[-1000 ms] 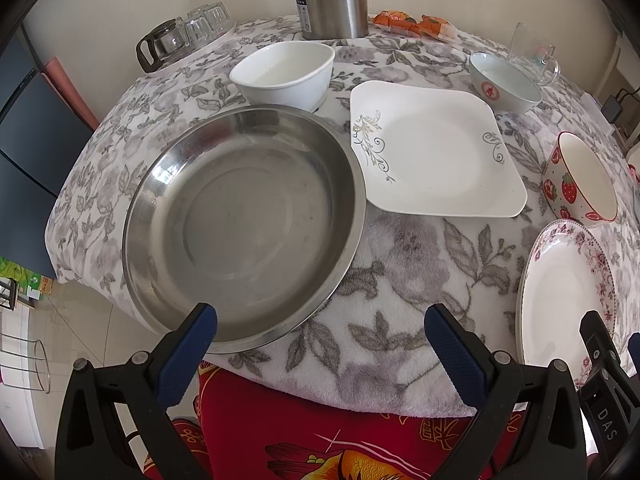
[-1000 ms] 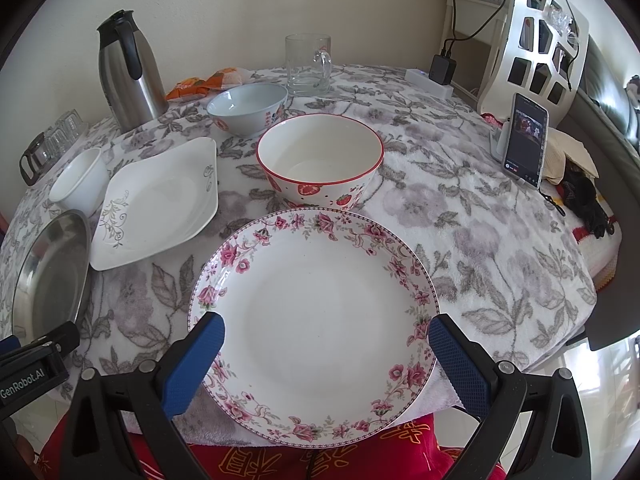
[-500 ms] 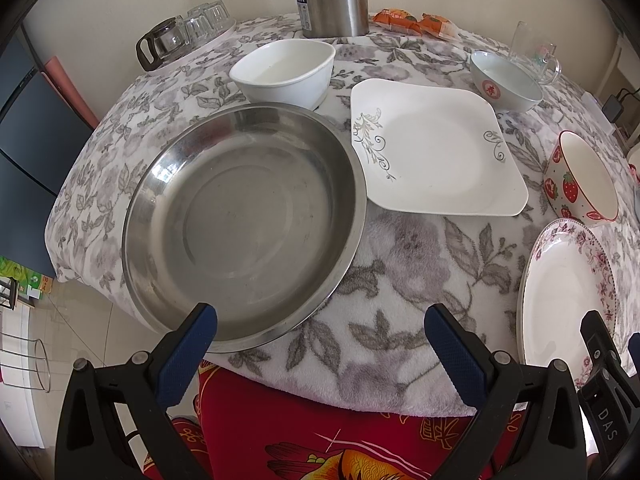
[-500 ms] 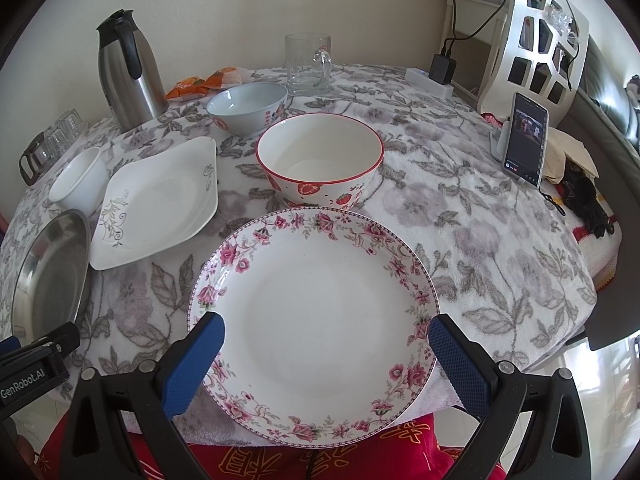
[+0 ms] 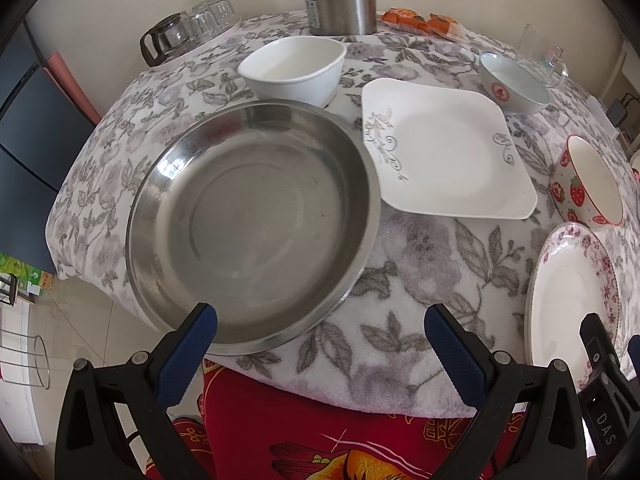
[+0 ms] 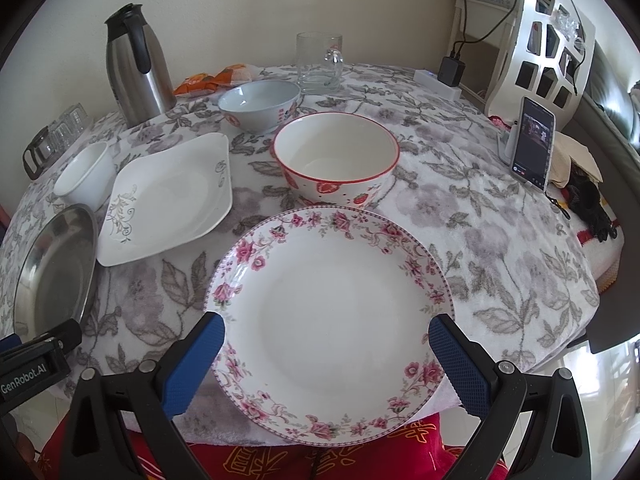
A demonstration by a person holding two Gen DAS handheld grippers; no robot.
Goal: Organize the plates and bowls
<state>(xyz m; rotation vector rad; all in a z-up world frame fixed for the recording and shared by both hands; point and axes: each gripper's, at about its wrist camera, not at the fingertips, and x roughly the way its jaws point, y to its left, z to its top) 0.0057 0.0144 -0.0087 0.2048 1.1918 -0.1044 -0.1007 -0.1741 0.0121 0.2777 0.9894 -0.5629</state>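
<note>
Plates and bowls: six pieces, all single, none stacked, spread over the surface (image 6: 500,248).
Steel pan (image 5: 252,224): centre left of the left wrist view; its near rim overhangs the edge of the surface.
Square white plate (image 5: 444,148): right of the pan, its corner touching or just over the pan's rim.
White bowl (image 5: 294,70): above the pan, upper centre.
Pale bowl (image 6: 260,106): upper centre of the right wrist view, near a glass mug (image 6: 320,62).
Strawberry bowl (image 6: 336,156): centre, just above the floral plate.
Floral plate (image 6: 328,320): lower centre, near rim also past the edge.
Left gripper (image 5: 320,344): fingers wide apart, holding nothing, low before the pan.
Right gripper (image 6: 326,356): fingers spread either side of the floral plate's near part, not clamped.
Stage, judged: sorting not yet begun.
Risk: a push on either overhanging rim could tip the piece off; cause, soft cloth and scant support.
Risk: glazed rims may slip in a shallow grip.
Surface: round, under a grey floral plush cloth.
Room: cream wall; steel flask (image 6: 136,64) upper left; phone (image 6: 534,144) propped at right; charger and cable upper right.
</note>
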